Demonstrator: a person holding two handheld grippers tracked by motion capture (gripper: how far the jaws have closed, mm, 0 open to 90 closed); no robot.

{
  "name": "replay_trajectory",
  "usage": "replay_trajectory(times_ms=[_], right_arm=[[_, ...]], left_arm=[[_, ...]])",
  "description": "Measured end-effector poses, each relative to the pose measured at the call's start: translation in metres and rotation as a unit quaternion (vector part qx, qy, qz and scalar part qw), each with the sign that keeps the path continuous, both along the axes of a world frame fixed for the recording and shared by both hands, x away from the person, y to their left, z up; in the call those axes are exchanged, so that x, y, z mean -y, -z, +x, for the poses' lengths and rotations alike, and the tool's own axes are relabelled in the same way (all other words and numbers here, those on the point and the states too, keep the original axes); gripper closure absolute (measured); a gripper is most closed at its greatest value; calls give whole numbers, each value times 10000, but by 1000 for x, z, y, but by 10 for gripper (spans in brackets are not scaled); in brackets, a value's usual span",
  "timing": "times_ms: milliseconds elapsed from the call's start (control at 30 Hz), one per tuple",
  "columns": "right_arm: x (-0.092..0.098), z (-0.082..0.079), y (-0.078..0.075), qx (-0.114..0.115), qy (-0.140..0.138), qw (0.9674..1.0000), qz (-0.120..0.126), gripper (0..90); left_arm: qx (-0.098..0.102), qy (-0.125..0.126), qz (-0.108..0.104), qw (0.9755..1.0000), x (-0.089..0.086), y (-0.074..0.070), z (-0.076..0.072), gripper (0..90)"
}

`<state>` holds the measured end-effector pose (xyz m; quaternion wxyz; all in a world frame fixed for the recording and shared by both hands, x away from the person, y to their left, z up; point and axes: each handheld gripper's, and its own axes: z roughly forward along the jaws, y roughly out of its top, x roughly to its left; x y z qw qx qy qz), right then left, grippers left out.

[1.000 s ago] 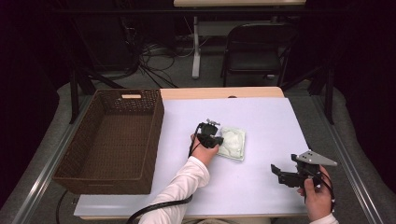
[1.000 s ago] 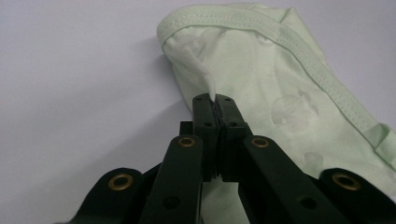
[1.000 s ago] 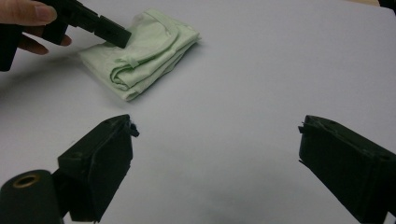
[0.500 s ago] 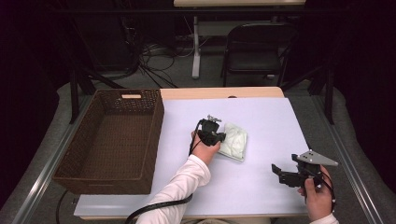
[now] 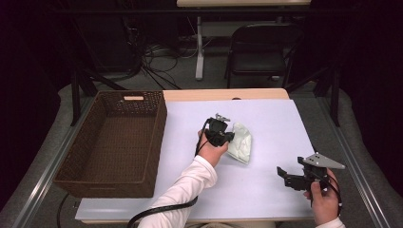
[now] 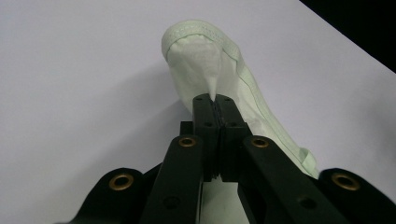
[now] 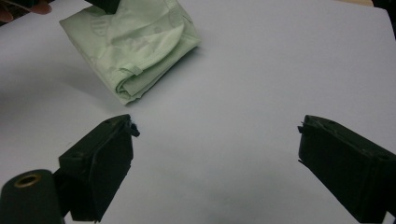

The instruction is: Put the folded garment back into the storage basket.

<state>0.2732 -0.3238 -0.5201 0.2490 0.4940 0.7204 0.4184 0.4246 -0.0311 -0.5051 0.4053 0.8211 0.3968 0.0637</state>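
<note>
**A:** Where had you got to with the pale green folded cloth (image 5: 240,142)?

**B:** You had your left gripper (image 6: 215,103) clamped on it. In the left gripper view the two black jaws were pressed fully together, with a pinch of the fabric caught between their tips and the rest of the cloth hanging away toward twelve o'clock over the white tabletop (image 5: 266,190).

**A:** And from above?

**B:** In the high view the cloth lay near the middle of the table, at about three o'clock from your left hand (image 5: 211,149), touching the gripper. The brown wicker basket (image 5: 76,175) sat well apart from it, out at nine o'clock.

**A:** What about your other hand?

**B:** Your right gripper (image 7: 215,135) was held wide open with nothing between its jaws. It sat near the table's front right, at roughly four o'clock from the cloth and well clear of it. In the right gripper view the cloth showed at about eleven o'clock, folded into a thick bundle with one corner lifted.
</note>
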Motion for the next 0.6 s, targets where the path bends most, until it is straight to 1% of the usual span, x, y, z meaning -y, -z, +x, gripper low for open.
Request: replay_trajectory(times_ms=[67, 100, 167, 200, 267, 300, 333, 400, 433, 467, 533, 567, 600], right_arm=[[0, 0, 0, 10, 1, 10000, 25, 97], [0, 0, 0, 19, -7, 10000, 13, 97], [0, 0, 0, 7, 0, 10000, 30, 97], [0, 0, 0, -14, 12, 10000, 21, 97], [0, 0, 0, -6, -3, 10000, 34, 97], [0, 0, 0, 0, 2, 10000, 32, 97], [0, 0, 0, 0, 2, 10000, 32, 97], [0, 0, 0, 4, 0, 10000, 21, 97], [0, 0, 0, -3, 8, 10000, -2, 97], [0, 0, 0, 3, 1, 10000, -5, 97], [0, 0, 0, -1, 11, 10000, 22, 97], [-1, 0, 0, -18, 9, 10000, 50, 97], [-1, 0, 0, -12, 9, 10000, 47, 97]], left_arm=[[32, -8, -4, 10000, 0, -1, 0, 892], [49, 3, 37, 10000, -1, -4, 0, 892], [29, 14, 32, 10000, -1, -5, 0, 892], [85, 8, 49, 10000, -2, -7, 0, 892], [95, 1, 29, 10000, -3, -10, 0, 892], [140, 0, 19, 9999, -3, -12, 0, 892], [126, 38, 55, 9999, -4, -14, 0, 892], [170, 29, 50, 9998, -6, -18, 0, 892], [145, 37, 46, 9999, -7, -19, 0, 892], [196, 15, 49, 9998, -7, -20, 0, 892], [167, 58, 87, 9998, -9, -21, 1, 892], [189, 23, 40, 9998, -9, -23, 0, 892], [189, 23, 40, 9998, -9, -23, 0, 892]])
